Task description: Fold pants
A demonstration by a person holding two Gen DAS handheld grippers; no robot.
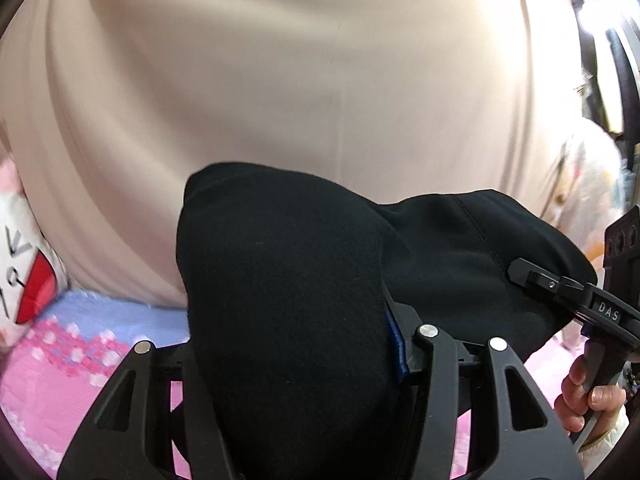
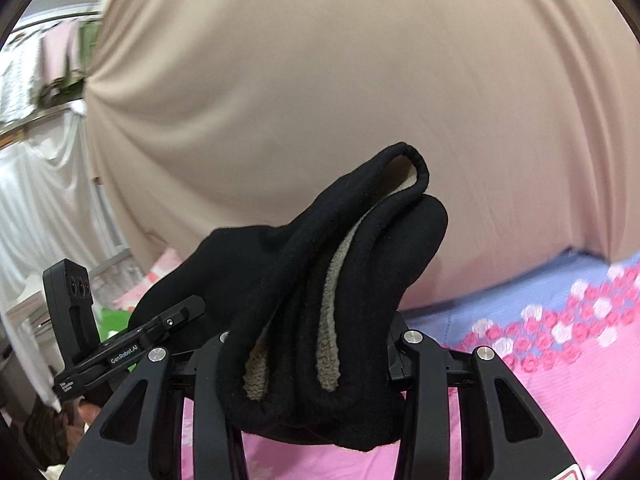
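Black fleece-lined pants (image 2: 320, 280) bunch over both cameras, lifted above the pink floral bedspread (image 2: 540, 392); left gripper (image 1: 304, 344) and right gripper (image 2: 316, 344) each clamp a fold. Likely mid-carry; next, lower and spread flat

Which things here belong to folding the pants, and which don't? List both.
Job: black fleece-lined pants; left claw; right claw, both clamped on them.
Lying about: pink rose-patterned bedspread; beige draped curtain; white cartoon pillow.
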